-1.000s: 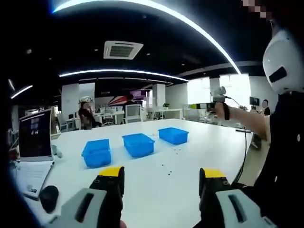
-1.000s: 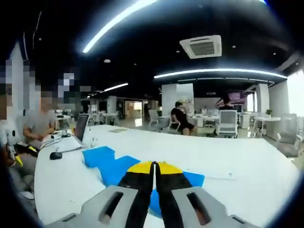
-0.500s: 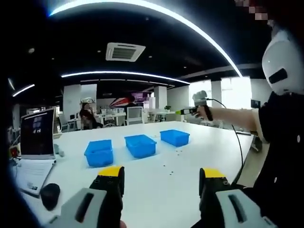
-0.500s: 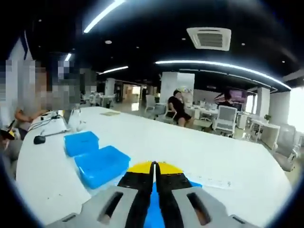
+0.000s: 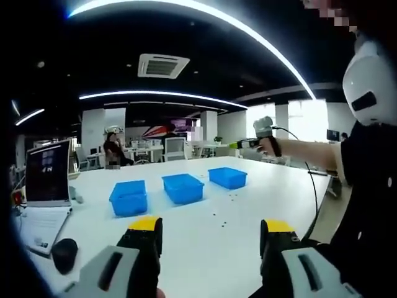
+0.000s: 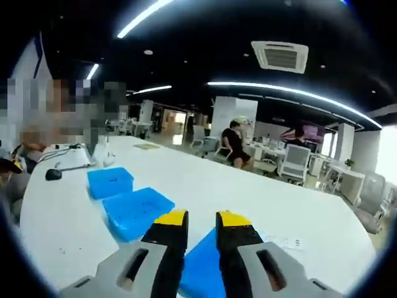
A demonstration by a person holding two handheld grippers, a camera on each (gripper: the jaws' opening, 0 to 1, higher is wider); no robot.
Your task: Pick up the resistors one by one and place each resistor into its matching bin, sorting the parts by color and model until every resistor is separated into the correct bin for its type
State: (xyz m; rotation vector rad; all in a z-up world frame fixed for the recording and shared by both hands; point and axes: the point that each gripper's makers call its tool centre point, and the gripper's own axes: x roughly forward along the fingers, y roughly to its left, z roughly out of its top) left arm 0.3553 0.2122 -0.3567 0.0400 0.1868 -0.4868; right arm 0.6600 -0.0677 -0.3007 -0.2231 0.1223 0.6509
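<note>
Three blue bins (image 5: 182, 188) in a row on the white table (image 5: 205, 248). Resistors (image 5: 222, 218) scattered loose beside them, unsorted. Left gripper (image 5: 211, 239) wide apart, empty; right gripper (image 6: 201, 231) slightly parted, empty. Sorting barely begun.

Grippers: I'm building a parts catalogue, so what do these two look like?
The left gripper and right gripper each have grey bodies with slotted openings, black jaws and yellow tips. In the left gripper view, a thin black cable hangs from the right gripper.
</note>
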